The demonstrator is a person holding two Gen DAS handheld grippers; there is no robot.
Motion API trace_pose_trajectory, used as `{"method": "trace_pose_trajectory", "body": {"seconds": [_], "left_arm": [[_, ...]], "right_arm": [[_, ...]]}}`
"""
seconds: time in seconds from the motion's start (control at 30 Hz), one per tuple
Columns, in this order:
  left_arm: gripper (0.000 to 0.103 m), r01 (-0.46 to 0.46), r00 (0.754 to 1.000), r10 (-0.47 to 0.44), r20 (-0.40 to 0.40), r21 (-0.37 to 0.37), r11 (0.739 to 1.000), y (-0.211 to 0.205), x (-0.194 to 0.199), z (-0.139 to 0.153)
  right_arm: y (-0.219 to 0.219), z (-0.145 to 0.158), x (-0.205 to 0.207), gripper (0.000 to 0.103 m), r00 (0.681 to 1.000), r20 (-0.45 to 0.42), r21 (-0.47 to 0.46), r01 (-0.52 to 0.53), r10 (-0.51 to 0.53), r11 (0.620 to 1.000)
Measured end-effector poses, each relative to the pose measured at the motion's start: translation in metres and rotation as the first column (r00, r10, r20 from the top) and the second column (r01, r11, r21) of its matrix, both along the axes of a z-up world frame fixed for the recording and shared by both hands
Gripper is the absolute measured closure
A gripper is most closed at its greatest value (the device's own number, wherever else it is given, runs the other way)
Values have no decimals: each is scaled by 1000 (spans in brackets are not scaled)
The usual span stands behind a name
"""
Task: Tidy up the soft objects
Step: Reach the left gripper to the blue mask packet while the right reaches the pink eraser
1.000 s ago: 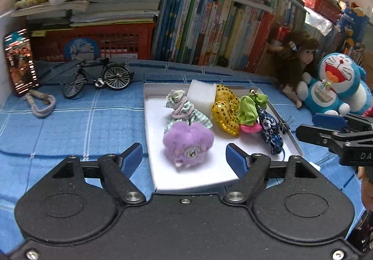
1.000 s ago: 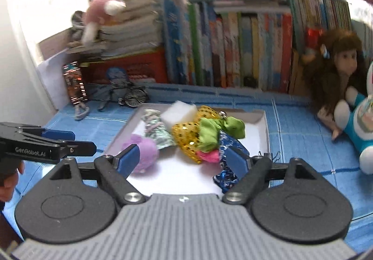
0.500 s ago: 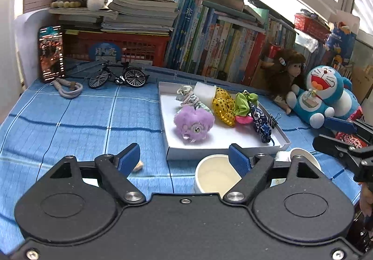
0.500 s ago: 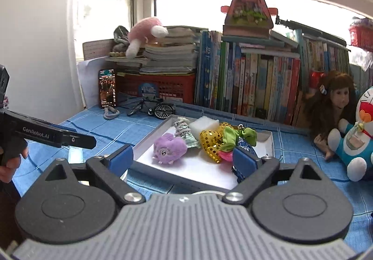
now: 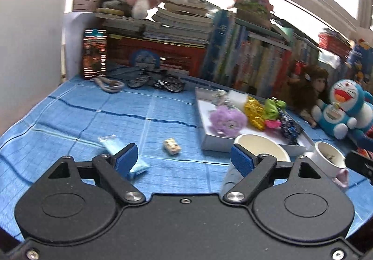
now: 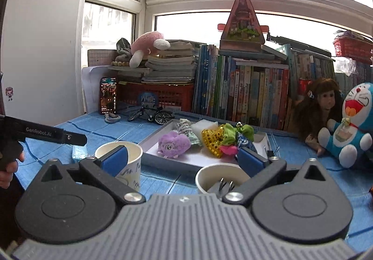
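A white tray (image 5: 205,141) (image 6: 163,157) on the blue cloth holds soft items: a purple fluffy ball (image 5: 227,120) (image 6: 173,143), a gold sequin scrunchie (image 5: 254,111) (image 6: 212,141), a green bow (image 5: 272,106) (image 6: 233,134), a white sponge (image 6: 205,125) and a dark blue patterned piece (image 5: 289,128). My left gripper (image 5: 184,159) is open and empty, well short of the tray. My right gripper (image 6: 184,158) is open and empty, above two paper cups. The left gripper (image 6: 46,135) also shows at the left of the right wrist view.
Two paper cups (image 5: 261,145) (image 5: 328,158) stand in front of the tray. A light blue packet (image 5: 123,150) and a small wrapped piece (image 5: 172,146) lie on the cloth. A toy bicycle (image 5: 156,80), phone (image 5: 95,53), books, a doll (image 6: 319,106) and a Doraemon plush (image 6: 352,124) line the back.
Both grippers have pulled back and risen away from the tray. The cups, the packet and the small wrapped piece have come into view. Both stay open.
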State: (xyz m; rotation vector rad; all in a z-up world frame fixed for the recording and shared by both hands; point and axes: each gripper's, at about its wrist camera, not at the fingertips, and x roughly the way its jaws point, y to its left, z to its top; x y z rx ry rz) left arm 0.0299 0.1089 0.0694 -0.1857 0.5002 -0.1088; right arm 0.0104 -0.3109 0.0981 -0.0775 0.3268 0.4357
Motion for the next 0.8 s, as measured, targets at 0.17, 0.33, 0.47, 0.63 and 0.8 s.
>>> {"method": "trace_pose_trajectory", "body": {"seconds": [0.17, 0.33, 0.47, 0.63, 0.8], "left_arm": [[14, -66, 998, 65, 21, 32, 997, 6, -3, -14], [14, -97, 995, 97, 5, 55, 994, 6, -2, -29], [14, -118, 993, 119, -21, 48, 992, 9, 2, -40], [14, -184, 982, 184, -40, 5, 983, 19, 16, -46], [21, -265, 960, 256, -111, -75, 961, 35, 40, -51]], "right_arm": [[1, -13, -12, 0, 1000, 7, 9, 23, -23, 1000], [2, -30, -22, 0, 999, 6, 6, 39, -39, 999], [2, -42, -24, 0, 998, -38, 24, 45, -44, 999], [4, -54, -24, 2, 996, -81, 18, 42, -40, 999], [9, -68, -23, 13, 992, -117, 14, 50, -48, 999]]}}
